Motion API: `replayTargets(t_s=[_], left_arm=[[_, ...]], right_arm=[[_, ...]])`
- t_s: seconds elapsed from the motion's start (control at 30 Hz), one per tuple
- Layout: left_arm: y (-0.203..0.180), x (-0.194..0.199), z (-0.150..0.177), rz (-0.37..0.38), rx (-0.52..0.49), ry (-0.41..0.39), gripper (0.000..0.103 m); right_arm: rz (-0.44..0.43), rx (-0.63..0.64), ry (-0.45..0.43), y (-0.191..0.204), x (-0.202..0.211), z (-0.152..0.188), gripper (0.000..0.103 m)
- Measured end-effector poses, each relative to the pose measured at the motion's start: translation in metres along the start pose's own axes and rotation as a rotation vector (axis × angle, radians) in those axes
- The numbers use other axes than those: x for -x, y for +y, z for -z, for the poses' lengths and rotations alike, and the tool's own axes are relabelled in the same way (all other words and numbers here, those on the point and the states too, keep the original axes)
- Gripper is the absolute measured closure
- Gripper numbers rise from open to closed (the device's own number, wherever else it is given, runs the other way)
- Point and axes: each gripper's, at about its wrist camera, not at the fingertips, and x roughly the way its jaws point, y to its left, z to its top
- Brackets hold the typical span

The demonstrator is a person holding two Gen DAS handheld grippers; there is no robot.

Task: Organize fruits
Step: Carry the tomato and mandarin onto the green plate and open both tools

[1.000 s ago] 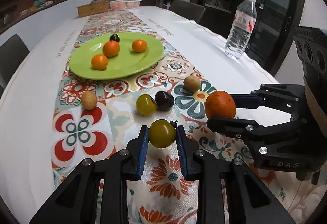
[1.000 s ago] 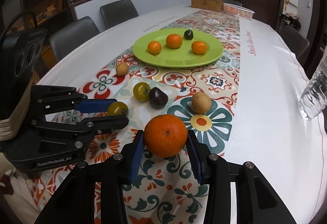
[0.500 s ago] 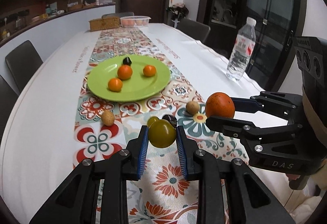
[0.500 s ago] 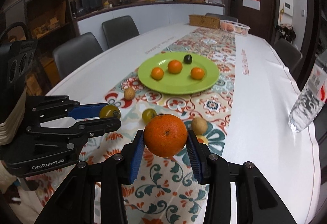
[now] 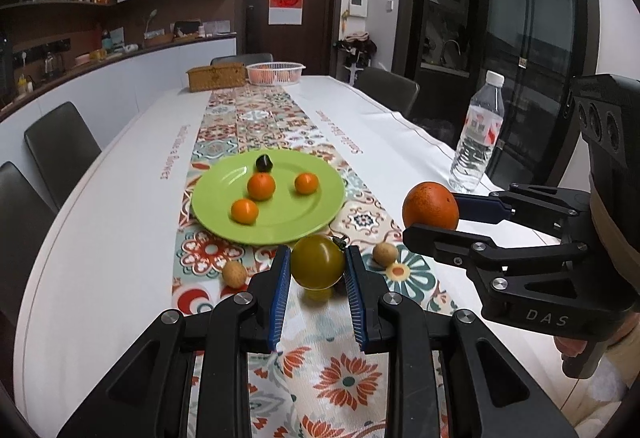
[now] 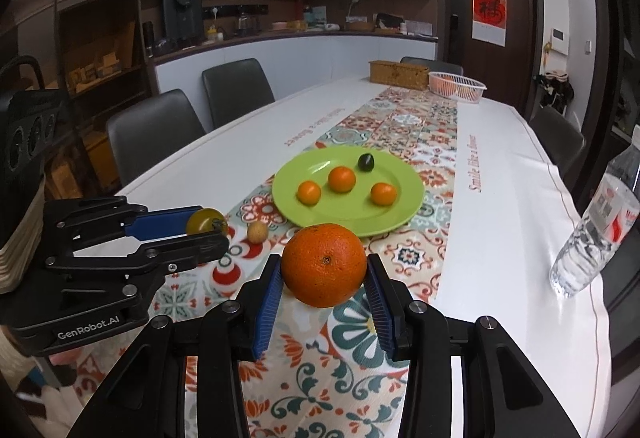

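Left gripper (image 5: 318,270): clamped on a yellow-green tomato (image 5: 318,261), blue pads pressed to both sides, fruit held clear above the patterned runner (image 5: 336,370). Right gripper (image 6: 324,278): clamped on an orange (image 6: 324,264) in the same way, also lifted off the table. In the left wrist view, visible at right with the orange at its tips; in the right wrist view, left gripper visible at left with the tomato at its tips.

Just beyond the grippers, on the runner: two small tan round fruits, one left (image 5: 234,273) and one right (image 5: 385,253), well apart. Partly hidden under the held tomato: another yellowish fruit (image 5: 318,293), with something dark beside it, kind not discernible.

Farther along the runner: green plate (image 5: 320,214), loaded with three small oranges (image 5: 261,187) and one dark fruit (image 5: 264,163) at the far rim.

Right table edge: clear water bottle (image 5: 476,134), upright. Far end of the table (image 5: 100,238): woven box (image 5: 216,77) beside a white basket (image 5: 275,73).
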Motion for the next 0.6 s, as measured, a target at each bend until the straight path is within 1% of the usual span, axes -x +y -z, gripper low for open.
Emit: replayTargets(t_s=[0.37, 0.6], left_arm=[[0.017, -0.008, -0.031, -0.026, 0.009, -0.036, 0.076], [0.033, -0.024, -0.05, -0.041, 0.008, -0.031, 0.076]], right_arm=[[-0.019, -0.033, -0.008, -0.01, -0.019, -0.03, 0.061], [-0.015, -0.036, -0.007, -0.016, -0.037, -0.052, 0.061]])
